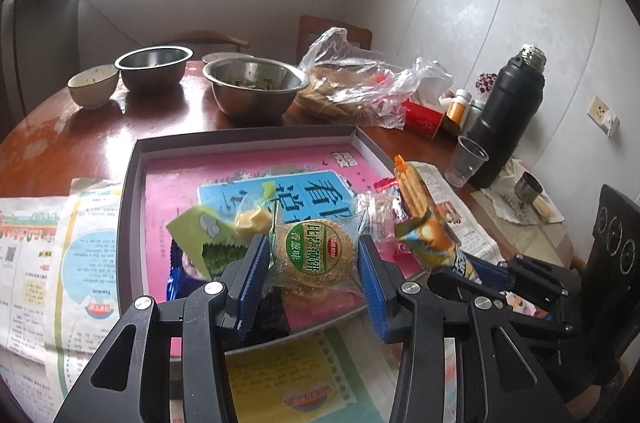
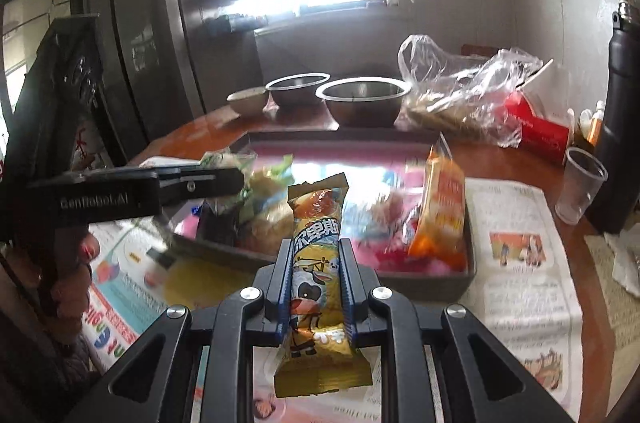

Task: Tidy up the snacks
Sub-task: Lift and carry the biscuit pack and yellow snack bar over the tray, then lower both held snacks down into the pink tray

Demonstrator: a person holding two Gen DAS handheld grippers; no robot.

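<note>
The left gripper [image 1: 313,265] pinches a round sesame biscuit packet [image 1: 316,255] above the tray [image 1: 132,183]. The right gripper [image 2: 314,287] clamps a yellow cow-print snack bar [image 2: 316,255] at the tray's near edge, beside an orange packet [image 2: 442,211] inside.

We see a round sesame cracker [image 1: 314,251] in clear wrap clamped in our left tool [image 1: 313,255]; a yellow cow-print bar [image 2: 315,275] stands lengthwise in our right tool [image 2: 315,263], tray [image 2: 436,289] just beyond.
</note>
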